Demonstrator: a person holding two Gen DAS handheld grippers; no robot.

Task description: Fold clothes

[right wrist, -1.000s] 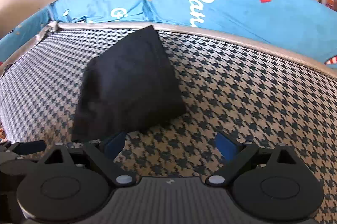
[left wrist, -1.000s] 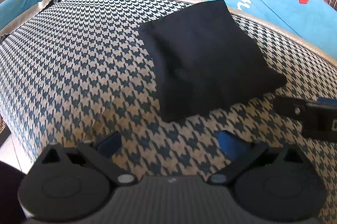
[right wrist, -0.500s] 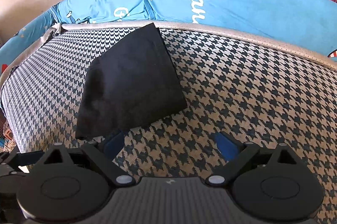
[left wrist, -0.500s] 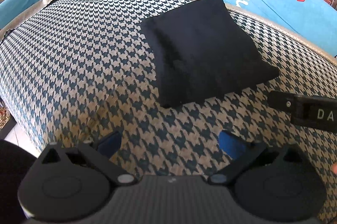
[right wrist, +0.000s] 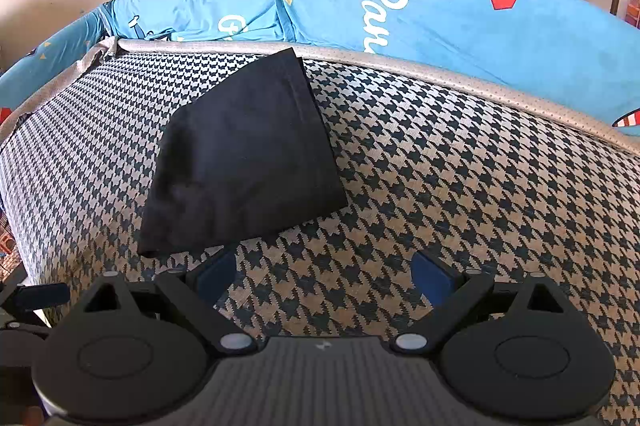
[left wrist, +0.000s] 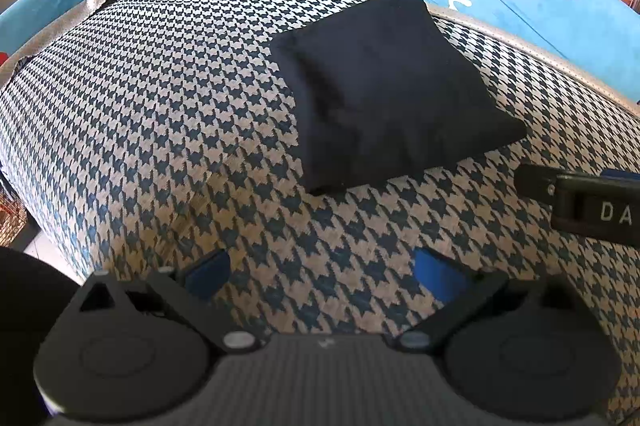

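black garment (left wrist: pixel 392 94): folded into a compact rectangle, lying on the houndstooth cushion (left wrist: pixel 160 114) at about 1 o'clock from the left tongs (left wrist: pixel 320 270), looks finished tbh
left tongs: apart, holding nothing, hanging back clear of the fabric
right tongs (right wrist: pixel 324 270): also apart and empty, garment at 11 o'clock, near the left tip
blue cover (right wrist: pixel 460 18): behind, at 12

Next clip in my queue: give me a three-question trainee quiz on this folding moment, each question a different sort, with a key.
1. True or false: the left hand-held gripper is clamped on the black garment.
2. Multiple choice: the black garment lies on
A. the blue printed cover
B. the houndstooth cushion
C. the floor
3. Fill in: the right hand-held gripper has its jaws ____.

Key:
1. False. Its jaws are open and it holds nothing; the garment lies folded ahead of it.
2. B
3. open
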